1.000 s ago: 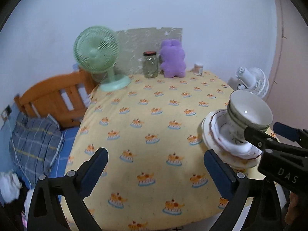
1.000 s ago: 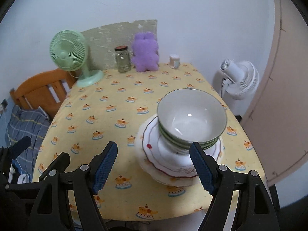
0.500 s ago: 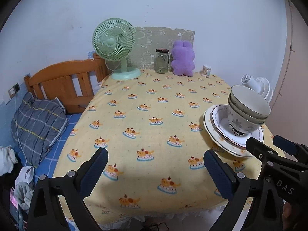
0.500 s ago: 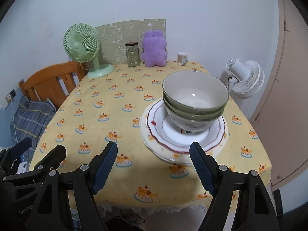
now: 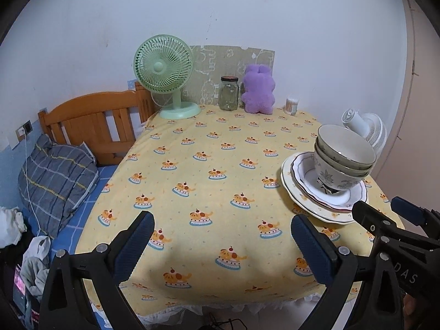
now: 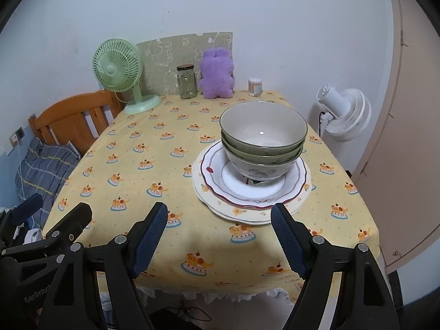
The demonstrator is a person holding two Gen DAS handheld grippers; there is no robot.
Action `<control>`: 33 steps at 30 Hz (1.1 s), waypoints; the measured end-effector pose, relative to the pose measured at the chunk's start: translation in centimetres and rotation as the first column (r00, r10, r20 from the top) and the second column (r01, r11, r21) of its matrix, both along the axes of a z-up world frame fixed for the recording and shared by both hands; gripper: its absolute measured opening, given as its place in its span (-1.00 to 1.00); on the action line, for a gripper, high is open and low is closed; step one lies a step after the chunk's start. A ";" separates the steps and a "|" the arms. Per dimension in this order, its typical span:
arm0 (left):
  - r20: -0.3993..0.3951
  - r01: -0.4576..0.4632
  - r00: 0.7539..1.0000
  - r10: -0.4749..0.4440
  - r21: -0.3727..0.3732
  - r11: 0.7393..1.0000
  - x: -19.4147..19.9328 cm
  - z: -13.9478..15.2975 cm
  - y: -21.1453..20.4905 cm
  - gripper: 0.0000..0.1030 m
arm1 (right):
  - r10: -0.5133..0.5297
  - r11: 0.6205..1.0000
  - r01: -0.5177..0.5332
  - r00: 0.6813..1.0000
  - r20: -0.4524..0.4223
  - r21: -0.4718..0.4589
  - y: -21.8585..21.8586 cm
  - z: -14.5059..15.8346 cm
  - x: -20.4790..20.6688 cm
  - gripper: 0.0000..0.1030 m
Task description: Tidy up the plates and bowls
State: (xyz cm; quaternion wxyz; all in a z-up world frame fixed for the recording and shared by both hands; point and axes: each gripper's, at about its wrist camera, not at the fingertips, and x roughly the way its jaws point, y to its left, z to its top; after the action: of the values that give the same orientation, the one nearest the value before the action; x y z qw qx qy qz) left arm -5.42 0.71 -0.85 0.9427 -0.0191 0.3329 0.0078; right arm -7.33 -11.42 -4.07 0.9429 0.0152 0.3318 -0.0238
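Bowl stack: nested bowls, seemingly three, sitting in the well of the plate stack, which lies on the tabletop toward its near right part, well clear of the green fan, jar and purple plush along the far edge behind it. Risks, as judged from here: the bowls stand tall on a narrow foot and look slightly off level, so a nudge to an upper rim could tip or slide the whole nest across the glazed plate; closing on one bowl wall may drag its neighbours up with it if they are seated tightly; the plates lie close to the near edge, so a push toward the viewer could send them off; the cloth may slip under a sideways shove. Right tool: pads spread wide, nothing between them, short of the plate stack's near rim, touching nothing. Left tool: likewise wide, empty, over bare cloth to the left of the plates.
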 end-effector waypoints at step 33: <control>0.015 -0.008 1.000 0.008 -0.015 1.000 0.5 0.4 -0.4 0.99 | -0.003 1.000 0.003 1.000 0.010 -0.021 -0.9 0.2 0.5 0.63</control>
State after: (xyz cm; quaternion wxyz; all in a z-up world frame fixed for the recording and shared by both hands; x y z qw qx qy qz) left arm -4.94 0.30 -0.45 0.9450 -0.0275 0.3256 0.0089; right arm -6.81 -12.30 -3.85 0.9446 0.0058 0.3268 -0.0287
